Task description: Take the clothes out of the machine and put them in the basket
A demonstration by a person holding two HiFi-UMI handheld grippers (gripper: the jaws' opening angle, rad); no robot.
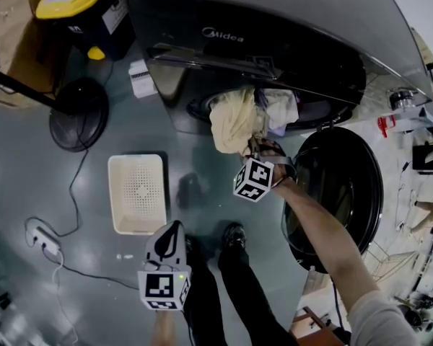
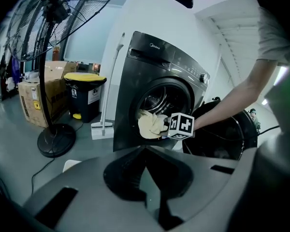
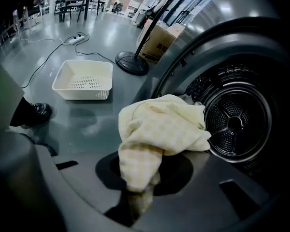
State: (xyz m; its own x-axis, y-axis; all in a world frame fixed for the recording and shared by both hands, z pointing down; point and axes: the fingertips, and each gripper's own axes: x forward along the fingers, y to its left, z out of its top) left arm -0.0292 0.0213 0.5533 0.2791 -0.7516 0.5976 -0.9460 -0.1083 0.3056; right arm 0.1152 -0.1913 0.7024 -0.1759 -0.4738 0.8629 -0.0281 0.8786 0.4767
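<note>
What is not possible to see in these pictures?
Clothes left inside the dark grey washing machine: head view, its top and the pale yellow checked cloth cover the drum.
White plastic basket: left gripper view, the left gripper's body hides all but a corner.
Whitish garment behind that cloth: head view, mostly covered, kind unclear.
</note>
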